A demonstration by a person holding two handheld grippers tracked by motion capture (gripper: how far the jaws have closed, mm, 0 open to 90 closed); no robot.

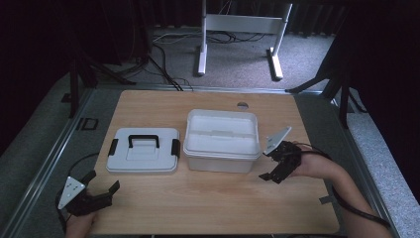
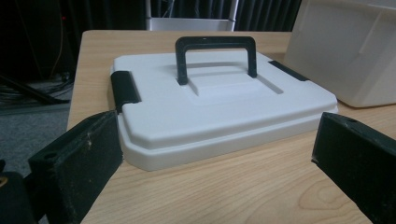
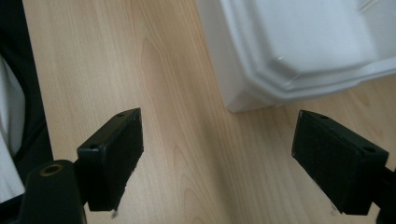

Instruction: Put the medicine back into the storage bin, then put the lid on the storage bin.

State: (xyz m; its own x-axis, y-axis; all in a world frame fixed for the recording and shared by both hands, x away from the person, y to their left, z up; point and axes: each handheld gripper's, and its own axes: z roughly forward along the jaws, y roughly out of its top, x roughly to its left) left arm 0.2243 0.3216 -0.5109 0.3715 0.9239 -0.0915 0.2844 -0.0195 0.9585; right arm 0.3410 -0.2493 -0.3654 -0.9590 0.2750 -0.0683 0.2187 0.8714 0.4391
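A pale wooden bench [image 1: 208,198] with a visible grain carries 2 white plastic pieces side by side, close together but not touching. On the left lies a flat rectangular lid [image 1: 142,149], top side up, with rounded stepped edges. It has a black arched carry handle [image 1: 143,141] standing upright at its centre and a black latch [image 1: 113,147] on each short side. To its right stands an open storage box [image 1: 222,140], smooth, matte and slightly translucent, with a thick rolled rim and what looks like a shallow tray seated inside.

The left gripper [image 1: 103,191] rests low near the front left corner of the bench, jaws spread wide and aimed at the lid's near edge. In the left gripper view, the lid [image 2: 219,109] sits just beyond the 2 black, blocky jaws, so this hand seems lined up to grasp it.

The right gripper [image 1: 275,170] hovers beside the box's front right corner, jaws also wide apart and holding nothing. In the right gripper view, the box corner [image 3: 261,84] lies ahead between them. This placement probably lets that hand steady the box while the lid goes on.
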